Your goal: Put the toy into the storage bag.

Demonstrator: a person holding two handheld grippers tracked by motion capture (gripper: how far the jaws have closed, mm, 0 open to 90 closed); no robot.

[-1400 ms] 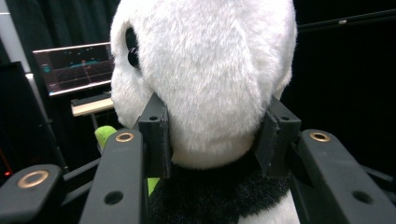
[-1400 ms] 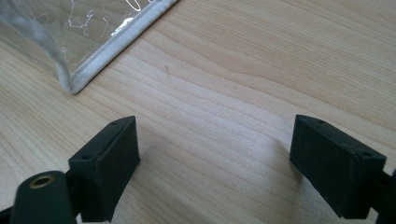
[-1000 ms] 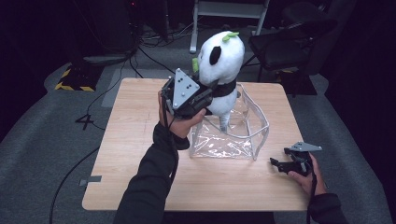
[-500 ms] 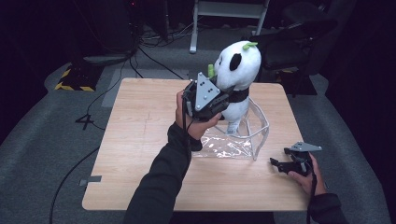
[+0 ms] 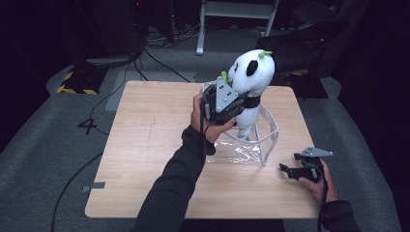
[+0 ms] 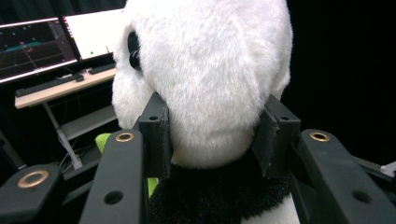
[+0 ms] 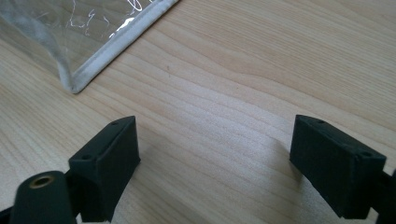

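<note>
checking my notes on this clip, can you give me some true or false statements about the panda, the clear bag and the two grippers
1. The left gripper has its jaws shut on the plush panda. True.
2. The panda lies flat on the table beside the clear bag. False: it is held upright, its lower end inside the bag's open top.
3. The right gripper is open and holds nothing. True: bare wood shows between its jaws.
4. The right gripper clamps the bag's rim. False: it sits apart from the bag, near the table's right front corner.
5. The left jaws grip the panda by one foot. False: they press on the sides of the white head, just above the black collar.
</note>
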